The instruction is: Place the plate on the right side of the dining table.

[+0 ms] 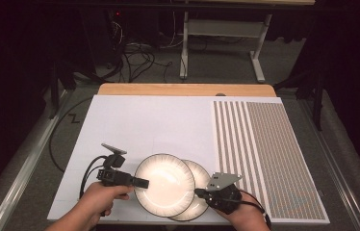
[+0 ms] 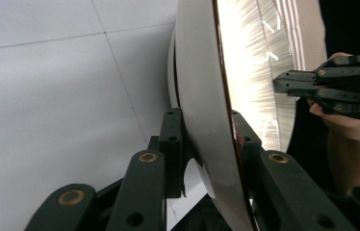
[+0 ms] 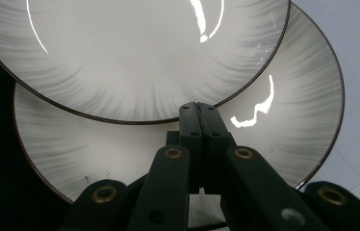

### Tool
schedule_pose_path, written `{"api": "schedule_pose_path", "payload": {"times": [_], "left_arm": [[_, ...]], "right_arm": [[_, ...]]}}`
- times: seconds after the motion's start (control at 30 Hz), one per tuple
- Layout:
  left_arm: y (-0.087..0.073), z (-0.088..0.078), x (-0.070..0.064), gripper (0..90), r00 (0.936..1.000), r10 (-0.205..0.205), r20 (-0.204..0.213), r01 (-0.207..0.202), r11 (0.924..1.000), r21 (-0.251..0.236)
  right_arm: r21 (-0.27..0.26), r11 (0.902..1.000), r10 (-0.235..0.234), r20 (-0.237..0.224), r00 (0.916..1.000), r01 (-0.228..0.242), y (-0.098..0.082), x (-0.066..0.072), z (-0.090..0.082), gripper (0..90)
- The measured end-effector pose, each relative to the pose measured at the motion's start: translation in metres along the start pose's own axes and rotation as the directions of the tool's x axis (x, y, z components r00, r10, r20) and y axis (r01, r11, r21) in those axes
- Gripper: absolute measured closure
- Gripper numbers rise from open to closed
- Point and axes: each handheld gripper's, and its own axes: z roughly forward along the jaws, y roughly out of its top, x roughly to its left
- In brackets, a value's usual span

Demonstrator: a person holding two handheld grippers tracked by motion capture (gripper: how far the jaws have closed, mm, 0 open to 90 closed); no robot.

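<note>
Two white plates with dark rims and grey brushed streaks lie overlapped at the near edge of the white board (image 1: 135, 120). The upper plate (image 1: 164, 185) (image 2: 202, 72) (image 3: 135, 53) covers the left part of the lower plate (image 1: 202, 179) (image 3: 284, 96). My left gripper (image 1: 142, 183) (image 2: 207, 118) is shut on the upper plate's left rim, one jaw under it and one on its face. My right gripper (image 1: 199, 193) (image 3: 199, 108) (image 2: 284, 84) is shut with nothing between its jaws, its tips over the lower plate beside the upper plate's rim.
A mat of fine brown and white stripes (image 1: 269, 154) covers the right part of the board. A wooden table edge (image 1: 187, 89) runs behind it. On the floor beyond are cables (image 1: 139, 57) and a white table frame (image 1: 221, 43). A metal rail (image 1: 24, 163) runs along the left.
</note>
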Motion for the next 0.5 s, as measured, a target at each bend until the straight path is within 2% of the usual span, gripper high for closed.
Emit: {"api": "schedule_pose_path", "payload": {"times": [0.27, 0.5], "left_arm": [[-0.001, 0.000, -0.004, 75.6, 1.0000, 0.009, 0.003, -0.009, 0.9997, -0.024], [-0.002, -0.003, -0.004, 76.3, 0.9999, 0.016, -0.005, -0.016, 0.9991, -0.040]], "right_arm": [[-0.056, 0.9976, 0.041, -0.010, 0.9991, -0.041, -0.001, -0.007, -0.014, 85.1], [-0.104, 0.9900, 0.098, 0.020, 0.9950, -0.095, -0.005, -0.022, -0.032, 78.5]]}}
